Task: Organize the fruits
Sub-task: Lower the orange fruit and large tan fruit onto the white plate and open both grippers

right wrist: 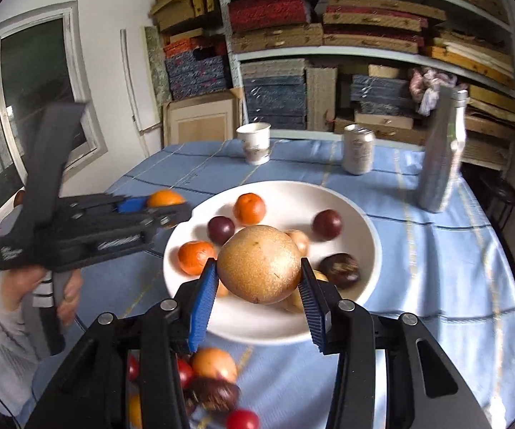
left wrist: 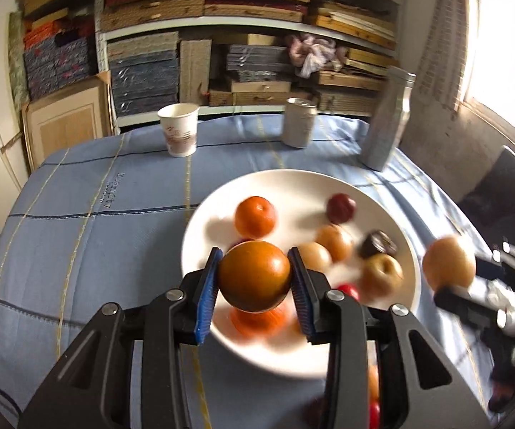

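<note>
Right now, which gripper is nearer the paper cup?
Left. The left gripper sits on the paper cup side of the plate; the right gripper is across from it.

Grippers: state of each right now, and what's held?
Left gripper: shut on an orange, above the white plate.
Right gripper: shut on a brown pear, above the same plate.

We are seeing a white plate (right wrist: 366, 228), orange tangerines (right wrist: 249, 208), dark purple plums (right wrist: 327, 224), a speckled tan pear (right wrist: 259, 264), blue gripper pads (right wrist: 203, 307), and a light-blue tablecloth (left wrist: 78, 236) showing dark and yellow stripes.
</note>
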Tool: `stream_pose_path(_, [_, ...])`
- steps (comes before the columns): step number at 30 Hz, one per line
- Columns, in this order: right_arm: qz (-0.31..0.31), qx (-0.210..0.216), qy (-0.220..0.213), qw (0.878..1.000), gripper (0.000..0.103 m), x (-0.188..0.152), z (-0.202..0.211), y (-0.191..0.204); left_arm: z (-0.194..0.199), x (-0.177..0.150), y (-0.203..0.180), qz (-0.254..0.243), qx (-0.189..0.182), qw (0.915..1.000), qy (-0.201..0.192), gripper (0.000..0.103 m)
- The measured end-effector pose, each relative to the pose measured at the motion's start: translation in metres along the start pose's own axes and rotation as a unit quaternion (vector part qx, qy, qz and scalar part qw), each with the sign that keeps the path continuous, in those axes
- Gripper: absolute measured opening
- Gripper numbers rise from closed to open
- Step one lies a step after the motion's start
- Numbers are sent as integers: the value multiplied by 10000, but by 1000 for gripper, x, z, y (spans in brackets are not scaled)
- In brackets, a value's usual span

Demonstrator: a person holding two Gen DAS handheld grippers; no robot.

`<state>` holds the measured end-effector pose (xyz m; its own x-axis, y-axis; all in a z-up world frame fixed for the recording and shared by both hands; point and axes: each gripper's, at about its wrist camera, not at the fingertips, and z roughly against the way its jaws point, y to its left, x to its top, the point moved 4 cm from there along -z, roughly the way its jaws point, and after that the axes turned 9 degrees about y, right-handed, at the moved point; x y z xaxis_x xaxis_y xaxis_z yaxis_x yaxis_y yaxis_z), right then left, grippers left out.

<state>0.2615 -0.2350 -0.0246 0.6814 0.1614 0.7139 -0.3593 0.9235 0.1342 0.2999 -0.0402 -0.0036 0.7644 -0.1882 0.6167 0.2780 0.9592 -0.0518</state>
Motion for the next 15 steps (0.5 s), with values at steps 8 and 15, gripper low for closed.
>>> stream_pose_path(8, [123, -40, 315, 9994, 46, -8, -47, 12, -44, 13, 28, 355, -224, 9990, 150, 37])
stream_pose_path(15, [-14, 17, 214, 9998, 58, -8, -44, 9, -61, 12, 30, 364, -387, 9982, 264, 37])
